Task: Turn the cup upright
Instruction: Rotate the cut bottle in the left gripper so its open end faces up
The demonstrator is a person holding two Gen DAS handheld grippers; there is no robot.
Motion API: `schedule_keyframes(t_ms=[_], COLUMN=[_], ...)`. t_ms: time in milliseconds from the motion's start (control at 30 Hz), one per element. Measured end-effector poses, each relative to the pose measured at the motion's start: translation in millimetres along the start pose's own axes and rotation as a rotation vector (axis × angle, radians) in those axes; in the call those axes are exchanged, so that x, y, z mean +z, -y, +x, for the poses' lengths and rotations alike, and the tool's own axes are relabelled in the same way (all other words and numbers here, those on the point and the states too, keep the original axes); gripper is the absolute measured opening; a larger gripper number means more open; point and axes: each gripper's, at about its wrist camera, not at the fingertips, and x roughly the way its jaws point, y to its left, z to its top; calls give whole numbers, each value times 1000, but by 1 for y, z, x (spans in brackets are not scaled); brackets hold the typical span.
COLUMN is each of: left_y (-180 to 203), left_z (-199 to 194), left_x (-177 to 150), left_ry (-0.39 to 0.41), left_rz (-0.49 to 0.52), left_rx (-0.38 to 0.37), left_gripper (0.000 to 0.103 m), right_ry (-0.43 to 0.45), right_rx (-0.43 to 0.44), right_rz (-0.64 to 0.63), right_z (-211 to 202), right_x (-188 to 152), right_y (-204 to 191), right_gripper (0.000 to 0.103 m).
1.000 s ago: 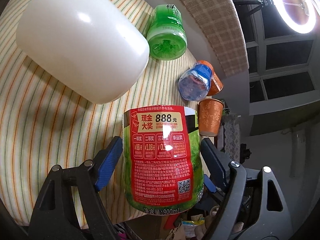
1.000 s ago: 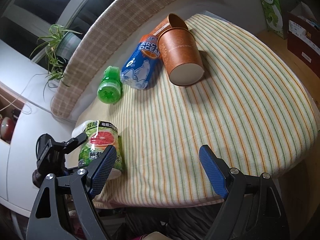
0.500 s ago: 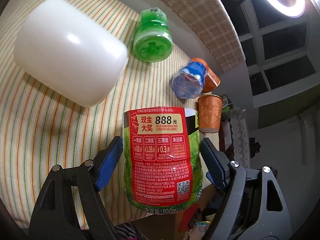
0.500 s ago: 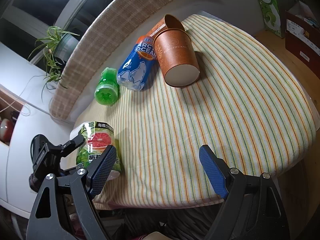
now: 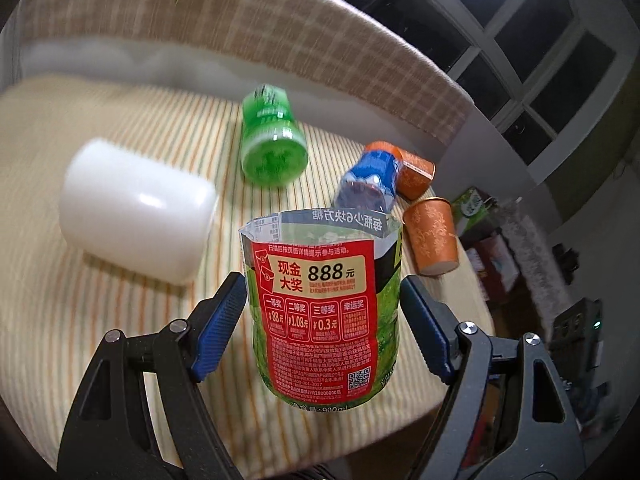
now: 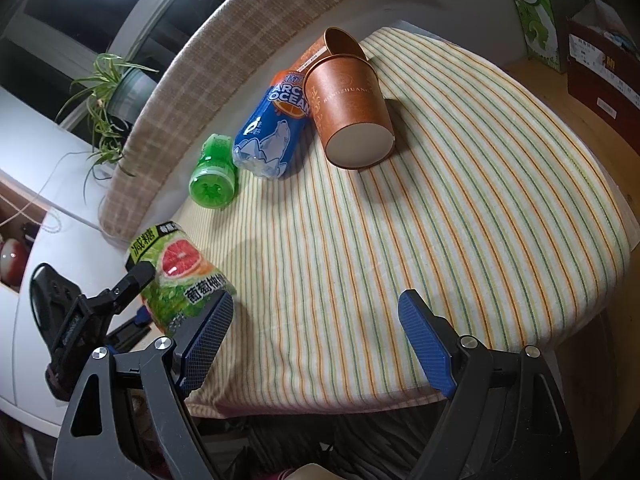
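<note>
My left gripper (image 5: 322,320) is shut on a cut-off bottle cup (image 5: 322,304) with a red and green label, held above the near edge of the striped table. Its open rim faces away and upward. The same cup (image 6: 178,276) shows in the right wrist view at the table's left edge, tilted, with the left gripper behind it. My right gripper (image 6: 316,338) is open and empty over the table's front edge.
On the striped cloth (image 6: 440,220) lie a white cup (image 5: 136,210), a green bottle cup (image 5: 272,140), a blue bottle cup (image 6: 272,132) and two orange paper cups (image 6: 348,108), all on their sides. A checked chair back (image 5: 280,48) stands behind.
My left gripper has tilted the labelled cup so that its open rim now shows at the top. The view has swung away from the table. The right gripper has barely moved.
</note>
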Motion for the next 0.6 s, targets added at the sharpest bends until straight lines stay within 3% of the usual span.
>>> schedule_keyframes(t_ms=[600], left_y=[22], left_z=[15], left_x=[-3], left_ry=[101], left_rz=[205], left_rx=[127], left_gripper=[81], right_ry=[-1], right_rx=[-9], right_rz=[1], right_z=[0], right_x=[-3], right_y=[-1], right_gripper=[85])
